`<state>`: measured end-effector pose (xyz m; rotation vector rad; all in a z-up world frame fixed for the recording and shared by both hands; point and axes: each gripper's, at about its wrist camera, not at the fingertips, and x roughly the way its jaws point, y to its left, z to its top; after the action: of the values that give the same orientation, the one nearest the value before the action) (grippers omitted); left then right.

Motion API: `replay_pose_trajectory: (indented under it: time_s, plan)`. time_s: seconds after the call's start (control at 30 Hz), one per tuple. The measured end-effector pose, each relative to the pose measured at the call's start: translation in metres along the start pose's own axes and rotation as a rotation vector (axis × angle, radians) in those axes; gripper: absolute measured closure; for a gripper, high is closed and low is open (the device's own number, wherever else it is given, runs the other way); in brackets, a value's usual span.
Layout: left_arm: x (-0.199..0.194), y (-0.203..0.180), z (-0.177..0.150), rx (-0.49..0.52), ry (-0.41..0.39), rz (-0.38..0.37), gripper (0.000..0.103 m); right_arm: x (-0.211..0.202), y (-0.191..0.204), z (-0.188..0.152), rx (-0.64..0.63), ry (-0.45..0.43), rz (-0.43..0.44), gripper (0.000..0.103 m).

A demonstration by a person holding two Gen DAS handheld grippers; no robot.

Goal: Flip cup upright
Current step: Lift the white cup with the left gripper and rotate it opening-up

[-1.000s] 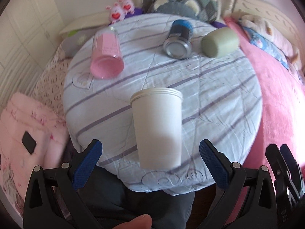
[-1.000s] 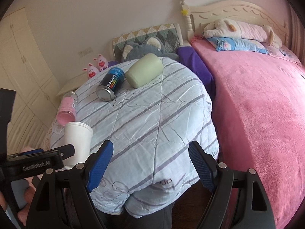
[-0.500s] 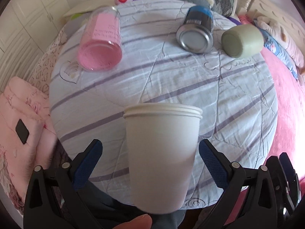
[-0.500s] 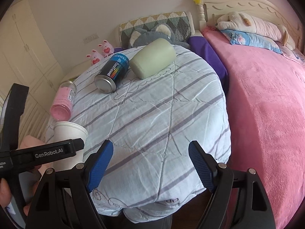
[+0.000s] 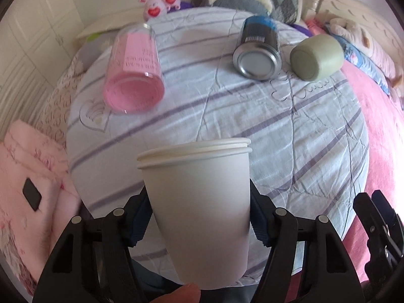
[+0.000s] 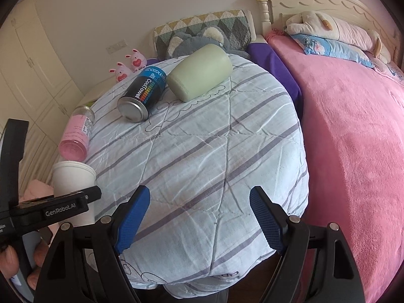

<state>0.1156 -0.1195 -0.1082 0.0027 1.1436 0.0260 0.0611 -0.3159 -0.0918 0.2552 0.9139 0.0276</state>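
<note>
While the left gripper [image 5: 199, 217] clamps the white paper cup [image 5: 199, 202] upright, the right gripper [image 6: 199, 219] hangs with fingers apart, right of that cup.

A plain white paper cup [image 5: 199, 207] is seen between blue-padded fingers [image 5: 140, 217]; beyond lies a purple-striped pale-blue quilt [image 5: 252, 116].

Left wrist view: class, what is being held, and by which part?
The left gripper grips the white paper cup by its side wall, below the rim; the right gripper holds nothing.
</note>
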Motion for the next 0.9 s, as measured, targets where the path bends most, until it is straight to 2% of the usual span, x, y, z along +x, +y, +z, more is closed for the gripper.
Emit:
replay_pose_trajectory:
  time_s: [0.17,0.43,0.5,0.6,0.73,0.9]
  plan:
    - [-0.011,-0.002,0.001,0.08,-0.099,0.035,0.035,-0.001,0.009,-0.001,-0.001,-0.001,-0.003,0.021]
    - [-0.024,0.003,-0.001,0.14,-0.239,0.054,0.035,-0.003,0.022,-0.004,-0.004,-0.004,-0.016,0.021]
    - [-0.027,0.004,-0.003,0.147,-0.296,0.048,0.035,-0.004,0.025,-0.005,-0.004,-0.001,-0.023,0.021]
    - [-0.036,0.006,-0.014,0.164,-0.446,0.064,0.035,-0.007,0.028,-0.008,-0.002,-0.004,-0.039,0.021]
    - [-0.038,0.01,-0.027,0.169,-0.623,0.024,0.035,-0.011,0.032,-0.014,0.002,-0.002,-0.062,0.021]
    - [-0.031,0.011,-0.04,0.202,-0.74,0.005,0.035,-0.019,0.039,-0.022,-0.003,-0.002,-0.086,0.021]
